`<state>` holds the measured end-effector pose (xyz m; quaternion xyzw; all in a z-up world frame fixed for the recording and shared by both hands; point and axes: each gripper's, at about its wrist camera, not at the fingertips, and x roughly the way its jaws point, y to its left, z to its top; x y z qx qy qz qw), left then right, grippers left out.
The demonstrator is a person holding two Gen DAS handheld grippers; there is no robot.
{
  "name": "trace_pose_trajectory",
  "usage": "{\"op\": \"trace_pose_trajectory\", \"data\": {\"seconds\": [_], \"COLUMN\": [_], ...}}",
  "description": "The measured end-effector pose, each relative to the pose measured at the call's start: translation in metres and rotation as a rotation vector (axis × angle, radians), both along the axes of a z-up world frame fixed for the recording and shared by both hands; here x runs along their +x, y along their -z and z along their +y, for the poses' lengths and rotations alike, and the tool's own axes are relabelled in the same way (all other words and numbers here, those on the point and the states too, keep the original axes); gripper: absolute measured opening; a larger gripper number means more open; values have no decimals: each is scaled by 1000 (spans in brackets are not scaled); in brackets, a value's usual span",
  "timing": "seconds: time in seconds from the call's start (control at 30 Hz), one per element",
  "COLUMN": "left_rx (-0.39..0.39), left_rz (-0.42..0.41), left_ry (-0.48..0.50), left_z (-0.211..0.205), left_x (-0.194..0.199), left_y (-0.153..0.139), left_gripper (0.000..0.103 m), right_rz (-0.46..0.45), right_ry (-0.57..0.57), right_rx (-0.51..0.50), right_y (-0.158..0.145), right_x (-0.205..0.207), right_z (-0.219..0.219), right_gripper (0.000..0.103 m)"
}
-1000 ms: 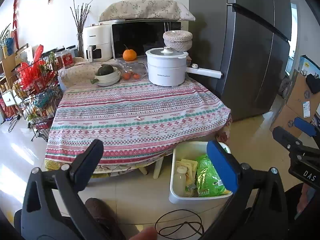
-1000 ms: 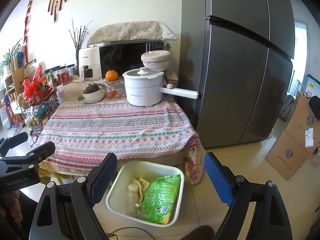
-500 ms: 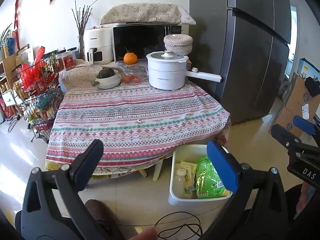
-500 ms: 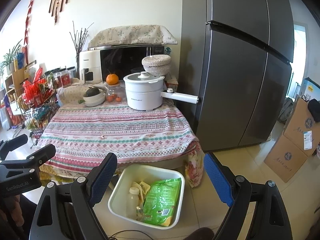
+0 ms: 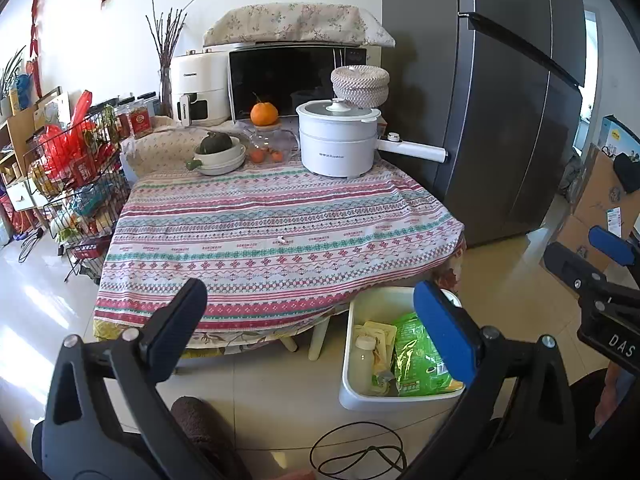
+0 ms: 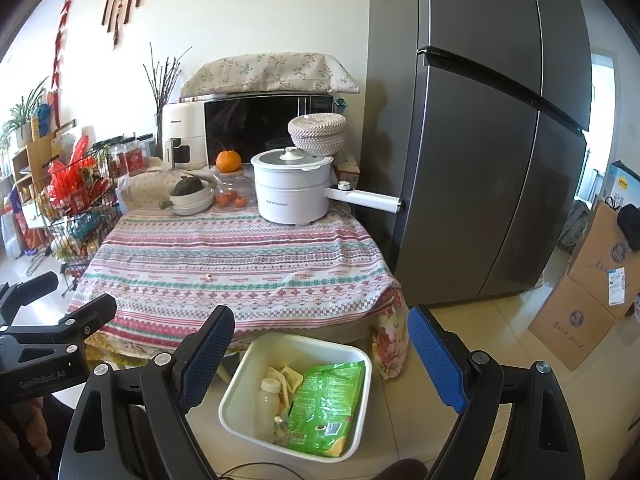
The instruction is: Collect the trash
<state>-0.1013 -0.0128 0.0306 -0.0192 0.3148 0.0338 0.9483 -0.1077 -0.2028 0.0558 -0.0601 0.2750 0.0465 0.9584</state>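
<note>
A white square bin (image 6: pixel 362 396) (image 5: pixel 352 396) stands on the floor by the table's front right corner. Inside lie a green snack bag (image 6: pixel 326 404) (image 5: pixel 420 360), a small white bottle (image 6: pixel 267 402) (image 5: pixel 362 354) and pale wrappers (image 6: pixel 288 378). A tiny white scrap (image 5: pixel 281 239) (image 6: pixel 208 277) rests on the striped tablecloth (image 5: pixel 272 232) (image 6: pixel 236 264). My left gripper (image 5: pixel 316 320) is open and holds nothing, back from the table. My right gripper (image 6: pixel 320 344) is open too, empty, hovering above the bin.
On the table's far end sit a white electric pot (image 5: pixel 340 144), a bowl with a squash (image 5: pixel 218 152), an orange (image 5: pixel 264 114) and a microwave (image 5: pixel 296 76). A wire rack (image 5: pixel 76 184) stands left, a grey fridge (image 6: pixel 480 140) right, cardboard boxes (image 6: pixel 592 280) beyond. A black cable (image 5: pixel 360 448) loops on the floor.
Both views have drawn slightly back and up from the table; the bin sits a little lower in the right wrist view. Both grippers stay open and empty.
</note>
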Motion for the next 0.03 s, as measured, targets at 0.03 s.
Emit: {"op": "trace_pose_trajectory", "data": {"seconds": [0.03], "left_rx": [0], "left_rz": [3], "left_ry": [-2], "left_z": [0], "left_x": [1], "left_y": [1], "left_gripper": [103], "right_rz": [2], "right_ry": [-1], "right_rx": [0], "right_y": [0], "right_x": [0], "right_z": [0], "right_gripper": [90]}}
